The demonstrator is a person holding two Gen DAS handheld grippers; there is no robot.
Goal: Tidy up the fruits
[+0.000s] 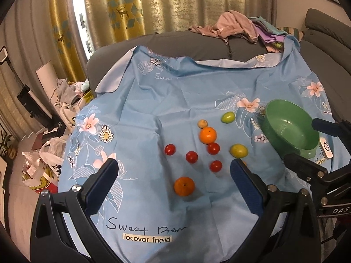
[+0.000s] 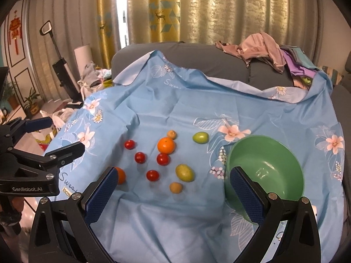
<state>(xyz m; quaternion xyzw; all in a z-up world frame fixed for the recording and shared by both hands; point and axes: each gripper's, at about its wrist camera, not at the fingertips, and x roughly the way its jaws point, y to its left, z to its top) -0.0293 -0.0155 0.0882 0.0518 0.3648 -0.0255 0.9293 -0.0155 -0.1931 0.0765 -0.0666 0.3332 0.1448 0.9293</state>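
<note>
Loose fruit lies on a blue flowered cloth [image 1: 153, 92]: two oranges [image 1: 184, 186] [image 1: 207, 135], several red tomatoes [image 1: 191, 157], two green fruits [image 1: 238, 150] [image 1: 228, 117] and small tan fruits [image 1: 202, 123]. An empty green bowl [image 1: 289, 129] stands to the right. In the right wrist view the bowl [image 2: 266, 171], the far orange [image 2: 166, 145], tomatoes [image 2: 152, 175], a green fruit [image 2: 185, 172] and a tan fruit [image 2: 176, 187] show. My left gripper [image 1: 173, 173] is open above the near orange. My right gripper [image 2: 172, 179] is open, hovering before the fruit beside the bowl.
The cloth covers a grey sofa [image 2: 219, 59]. A pile of clothes [image 2: 267, 50] lies on its back right. Plastic bags [image 1: 43, 160] and clutter sit on the floor at the left. A vacuum [image 2: 63, 65] stands by the curtains.
</note>
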